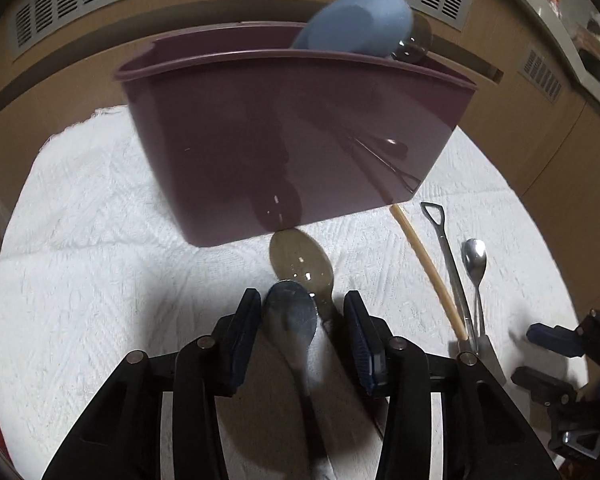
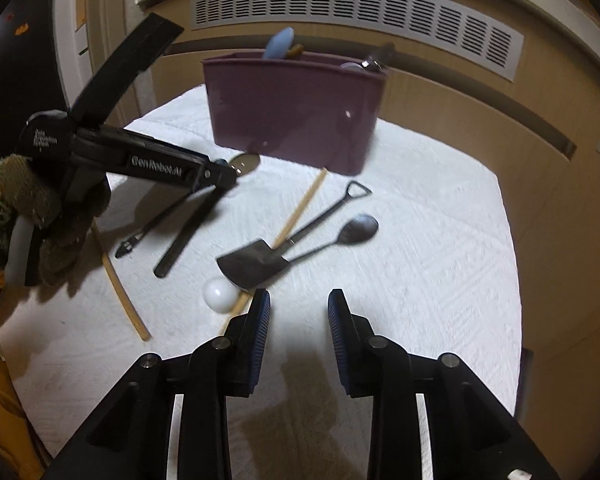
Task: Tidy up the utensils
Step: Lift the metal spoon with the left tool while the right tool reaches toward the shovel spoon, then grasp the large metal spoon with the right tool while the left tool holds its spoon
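Utensils lie loose in front of a purple bin [image 2: 292, 120], which stands upright at the far side with a blue spoon [image 2: 278, 48] already leaning out of its top.

The left gripper [image 1: 304, 320] points down toward the foot of the bin with its jaws spread. A metal spoon [image 1: 292, 316] sits between them. Its bowl faces the bin and its handle runs straight back under the tool, so its long axis lies along the fingers. The bowl looks close against the left-hand finger, with a clear gap to the other, so I judge it not pinched. The picture is too blurred to tell whether it rests on the surface.

Just beyond it, touching the bin's base, lies a clear brownish spoon [image 1: 300, 264]. The left hand is plainly the nearer one to both. Getting the metal spoon over the rim will likely need a firmer hold first.

The right gripper [image 2: 299, 308] also has its jaws apart, with nothing between them, over bare cloth. Ahead of it and a little to the left lie:
- a shovel-shaped spoon [image 2: 256, 266], handle toward the bin
- a long wooden chopstick [image 2: 300, 208] crossing it
- a dark spoon [image 2: 360, 228] beside them
- a small white ball [image 2: 219, 295] nearest the fingers

A second wooden stick [image 2: 120, 292] lies apart, near the person's gloved hand [image 2: 28, 216].

Behind everything is a tan panelled wall with a slotted vent [image 2: 356, 16]. The surface is a white textured cloth [image 2: 420, 260].
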`<state>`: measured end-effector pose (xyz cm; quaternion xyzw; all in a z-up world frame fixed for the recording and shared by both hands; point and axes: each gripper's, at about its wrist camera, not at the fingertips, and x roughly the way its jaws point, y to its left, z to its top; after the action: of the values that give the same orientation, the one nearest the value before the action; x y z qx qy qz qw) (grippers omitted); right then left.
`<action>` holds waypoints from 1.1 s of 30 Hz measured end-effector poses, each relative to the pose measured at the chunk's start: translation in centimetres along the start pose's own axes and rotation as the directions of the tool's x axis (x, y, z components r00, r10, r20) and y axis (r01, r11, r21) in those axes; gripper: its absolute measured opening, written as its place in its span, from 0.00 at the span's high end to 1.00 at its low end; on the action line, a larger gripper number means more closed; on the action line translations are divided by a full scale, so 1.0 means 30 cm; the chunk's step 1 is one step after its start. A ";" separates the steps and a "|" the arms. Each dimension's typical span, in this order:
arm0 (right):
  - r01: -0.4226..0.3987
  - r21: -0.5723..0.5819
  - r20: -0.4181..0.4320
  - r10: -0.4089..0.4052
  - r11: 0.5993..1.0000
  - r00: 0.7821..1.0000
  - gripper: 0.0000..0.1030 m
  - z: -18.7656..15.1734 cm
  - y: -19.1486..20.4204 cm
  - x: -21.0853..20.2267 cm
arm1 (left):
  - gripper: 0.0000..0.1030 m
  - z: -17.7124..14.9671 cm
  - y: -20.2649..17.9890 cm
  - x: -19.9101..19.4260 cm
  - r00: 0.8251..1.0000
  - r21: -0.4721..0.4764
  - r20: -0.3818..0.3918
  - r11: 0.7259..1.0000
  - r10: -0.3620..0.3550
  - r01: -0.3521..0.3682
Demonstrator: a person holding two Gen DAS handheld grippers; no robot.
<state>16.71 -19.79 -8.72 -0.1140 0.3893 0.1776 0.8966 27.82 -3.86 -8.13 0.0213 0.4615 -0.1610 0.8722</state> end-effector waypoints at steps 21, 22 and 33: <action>-0.022 -0.034 0.006 0.022 0.999 1.000 0.46 0.302 0.159 0.116 | 0.91 -0.187 0.193 -0.394 0.945 -0.172 0.309 0.984 0.103 -0.051; -0.030 -0.016 -0.020 0.029 0.999 0.999 0.46 0.337 0.175 0.164 | 0.91 -0.194 0.203 -0.405 0.941 -0.178 0.321 0.983 0.109 -0.053; 0.098 0.092 -0.159 -0.082 0.991 0.984 0.50 0.430 0.227 0.413 | 0.87 -0.274 0.336 -0.352 0.966 -0.277 0.247 0.961 0.081 -0.010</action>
<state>30.27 -6.30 -9.67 -0.1003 0.4606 0.1080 0.8753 18.78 9.98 -5.39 -0.1093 0.3621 -0.0770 0.9225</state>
